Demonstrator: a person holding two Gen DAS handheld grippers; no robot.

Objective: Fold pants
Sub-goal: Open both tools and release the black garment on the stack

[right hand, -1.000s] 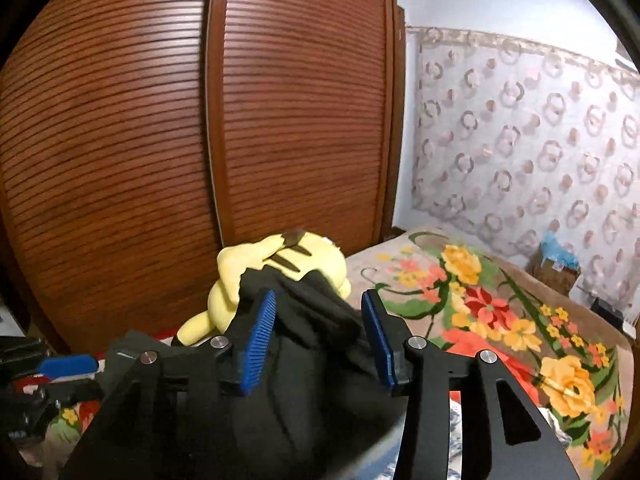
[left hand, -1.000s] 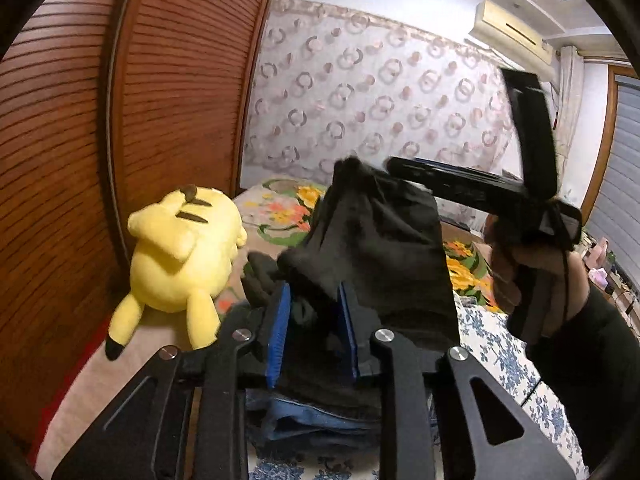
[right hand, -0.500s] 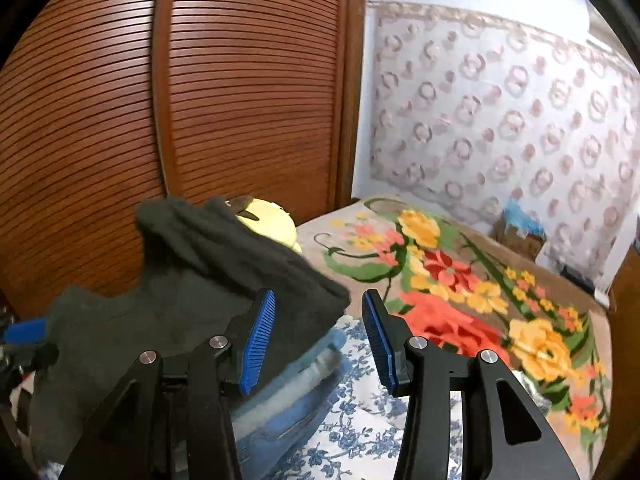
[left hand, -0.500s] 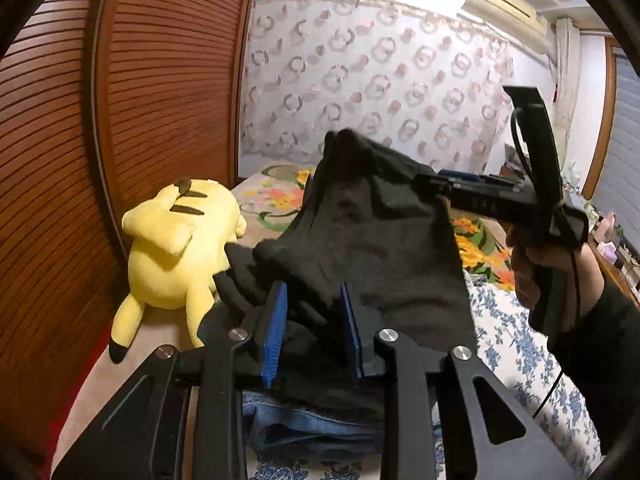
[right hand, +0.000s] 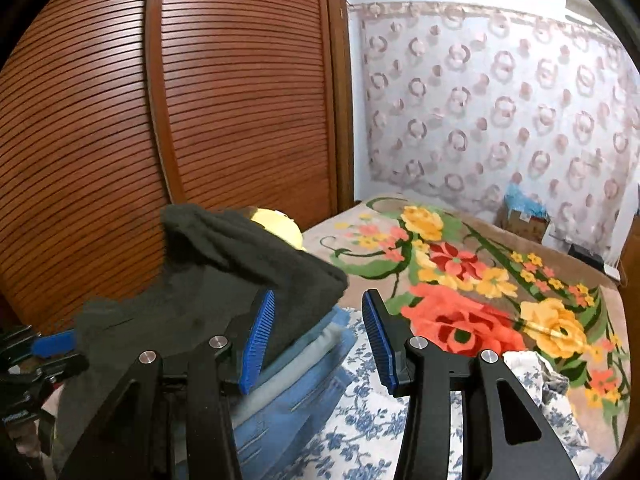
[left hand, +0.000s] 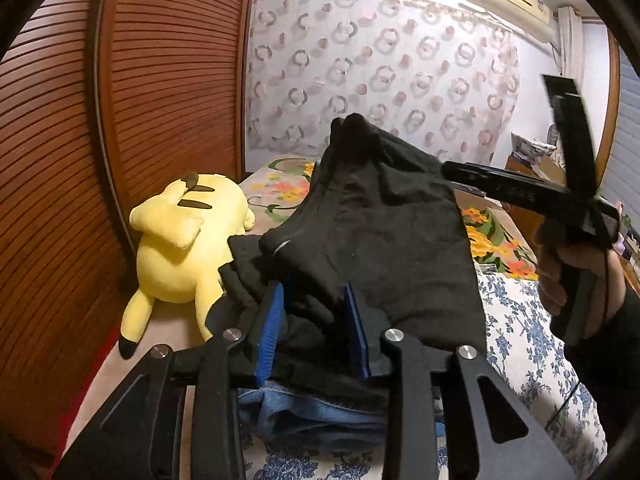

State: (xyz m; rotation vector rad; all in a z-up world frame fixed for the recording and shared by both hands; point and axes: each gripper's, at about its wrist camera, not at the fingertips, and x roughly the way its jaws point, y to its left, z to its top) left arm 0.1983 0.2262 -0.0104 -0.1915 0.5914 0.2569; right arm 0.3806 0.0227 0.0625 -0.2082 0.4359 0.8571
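A louvered wooden wardrobe stands along the bed, whose floral blanket and blue-flowered sheet carry a stack of folded blue jeans with the black pants draped over the top. A yellow plush toy lies just beside the stack, next to the wardrobe. The left tongs are clenched on a bunched edge of the black pants, while the right tongs are released, their blue pads spread apart at the stack's corner with nothing between them
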